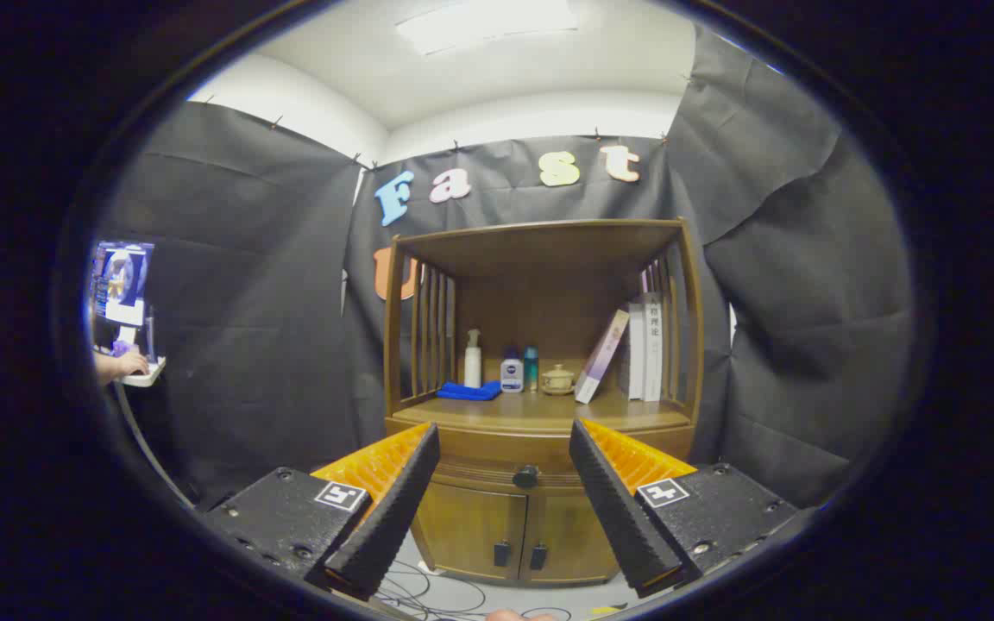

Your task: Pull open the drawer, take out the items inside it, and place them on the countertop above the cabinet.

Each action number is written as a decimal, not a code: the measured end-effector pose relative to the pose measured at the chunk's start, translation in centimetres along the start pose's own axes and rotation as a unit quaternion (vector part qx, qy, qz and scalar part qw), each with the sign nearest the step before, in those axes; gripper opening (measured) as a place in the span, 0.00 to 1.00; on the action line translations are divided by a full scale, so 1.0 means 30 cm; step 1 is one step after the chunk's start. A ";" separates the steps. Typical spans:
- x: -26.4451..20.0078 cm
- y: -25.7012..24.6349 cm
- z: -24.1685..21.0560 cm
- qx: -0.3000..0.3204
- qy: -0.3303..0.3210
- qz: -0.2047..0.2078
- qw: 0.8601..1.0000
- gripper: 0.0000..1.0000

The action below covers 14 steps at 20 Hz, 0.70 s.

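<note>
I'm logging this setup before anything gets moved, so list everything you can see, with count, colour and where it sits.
cabinet: one, brown wood, against the black cloth wall
drawer: one, brown, closed, under the countertop
knob: one, dark, on the drawer front, between and beyond the tongs
doors: two, brown, closed, below the drawer
cloth: one, blue, folded, left on the countertop
pump bottle: one, white, behind the cloth
small bottles: two, white-blue and teal, mid countertop
lidded cup: one, tan, beside the bottles
books: several, pale, right side, one leaning
monitor: one, far left
cables: several, on the floor
hand: one, under the monitor
tongs: one, open, short of the knob
</note>
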<state>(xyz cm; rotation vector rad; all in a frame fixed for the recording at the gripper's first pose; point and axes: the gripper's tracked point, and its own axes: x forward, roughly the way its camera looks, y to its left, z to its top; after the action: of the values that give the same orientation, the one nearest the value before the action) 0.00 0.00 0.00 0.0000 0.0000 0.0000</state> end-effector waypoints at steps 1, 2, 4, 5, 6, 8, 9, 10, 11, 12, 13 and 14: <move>0.015 -0.005 -0.010 0.004 0.002 -0.005 1.000 0.99; 0.031 -0.004 -0.022 0.008 0.010 -0.010 1.000 0.99; 0.065 0.023 -0.050 0.015 0.021 -0.007 1.000 0.99; 0.076 0.039 -0.061 0.017 0.025 -0.007 1.000 0.99; 0.085 0.052 -0.066 0.017 0.024 -0.007 1.000 0.99; 0.103 0.075 -0.067 0.010 0.020 -0.006 1.000 0.99; 0.106 0.082 -0.069 0.006 0.017 -0.007 1.000 0.99; 0.107 0.084 -0.071 0.003 0.015 -0.009 1.000 0.99; 0.110 0.087 -0.078 0.001 0.015 -0.012 1.000 0.99; 0.108 0.085 -0.082 0.001 0.014 -0.015 1.000 0.99; 0.108 0.083 -0.089 0.001 0.015 -0.016 1.000 0.99; 0.111 0.081 -0.093 0.003 0.017 -0.018 1.000 0.99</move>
<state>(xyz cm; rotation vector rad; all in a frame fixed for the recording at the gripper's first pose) 3.33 2.43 -2.78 0.0064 0.0337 -0.0356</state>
